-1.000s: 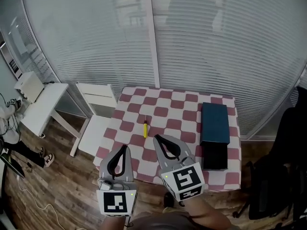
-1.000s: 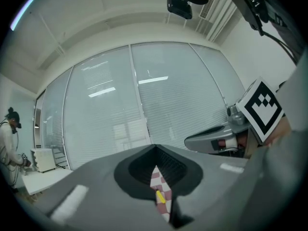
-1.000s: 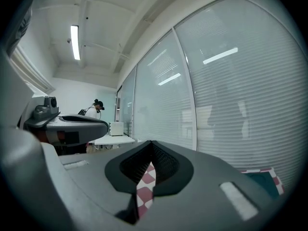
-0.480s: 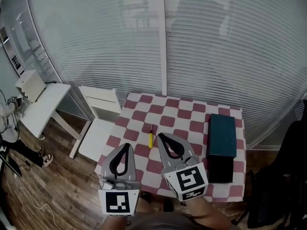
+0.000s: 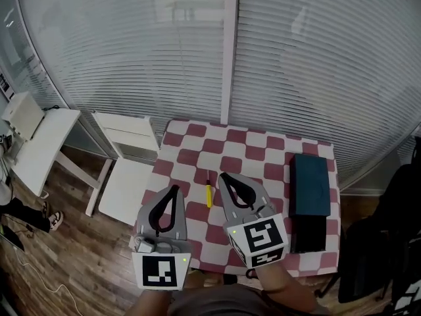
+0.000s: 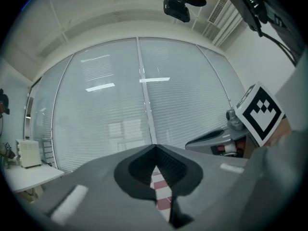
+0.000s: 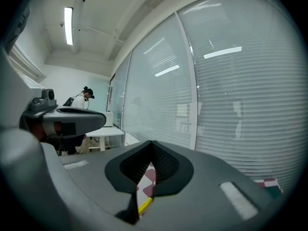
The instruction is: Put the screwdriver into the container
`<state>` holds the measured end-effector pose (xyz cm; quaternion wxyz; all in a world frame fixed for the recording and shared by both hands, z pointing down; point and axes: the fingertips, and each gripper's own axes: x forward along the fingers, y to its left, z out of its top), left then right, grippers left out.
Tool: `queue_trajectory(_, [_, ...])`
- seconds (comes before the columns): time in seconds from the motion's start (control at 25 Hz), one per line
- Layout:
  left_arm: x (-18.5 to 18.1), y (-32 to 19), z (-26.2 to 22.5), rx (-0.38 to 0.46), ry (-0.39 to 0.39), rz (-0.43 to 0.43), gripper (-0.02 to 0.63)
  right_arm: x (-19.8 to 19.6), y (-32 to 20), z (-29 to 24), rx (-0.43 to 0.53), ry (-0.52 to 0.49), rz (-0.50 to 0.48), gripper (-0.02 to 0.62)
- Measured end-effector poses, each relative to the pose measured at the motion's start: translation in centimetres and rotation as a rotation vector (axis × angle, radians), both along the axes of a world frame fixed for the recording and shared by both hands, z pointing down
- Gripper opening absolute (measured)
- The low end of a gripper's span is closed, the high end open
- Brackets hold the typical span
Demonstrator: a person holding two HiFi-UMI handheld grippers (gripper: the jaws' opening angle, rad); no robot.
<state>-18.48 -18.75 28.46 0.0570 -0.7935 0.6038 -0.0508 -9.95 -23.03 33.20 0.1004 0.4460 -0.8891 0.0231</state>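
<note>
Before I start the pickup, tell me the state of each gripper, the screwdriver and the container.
left gripper: shut, empty.
right gripper: shut, empty.
screwdriver: lying flat on the checkered table, not held.
container: at the table's right edge, apart from the screwdriver.

The yellow-handled screwdriver lies on the red-and-white checked bench between the two claws, just left of the right claw and right of the left claw, touching neither. The dark rectangular container sits on the bench well to the right of the right claw, along the bench's right edge. A white wooden chair stands beside the bench, left of the left claw. Slatted window blinds run behind, beyond both claws.
</note>
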Motion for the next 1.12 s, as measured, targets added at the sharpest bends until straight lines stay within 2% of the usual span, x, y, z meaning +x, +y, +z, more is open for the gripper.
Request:
queue_trajectory(0.24, [-1.7, -3.3, 1.8, -0.061, 0.017, 0.035, 0.0, -1.3, -3.0, 3.0, -0.077, 0.044, 0.034, 0.025])
queue_trajectory(0.56, [-3.7, -5.9, 7.1, -0.209, 0.036, 0.08, 0.0, -2.0, -3.6, 13.3, -0.332, 0.121, 0.097, 0.031])
queue_trajectory(0.88, [-5.1, -8.3, 13.1, -0.336, 0.05, 0.104, 0.0, -2.6, -2.1, 22.2, -0.548, 0.158, 0.138, 0.119])
queue_trajectory(1.12, [-5.3, -8.7, 15.8, -0.384, 0.055, 0.133, 0.0, -2.8, -1.4, 25.5, -0.629, 0.182, 0.17, 0.166])
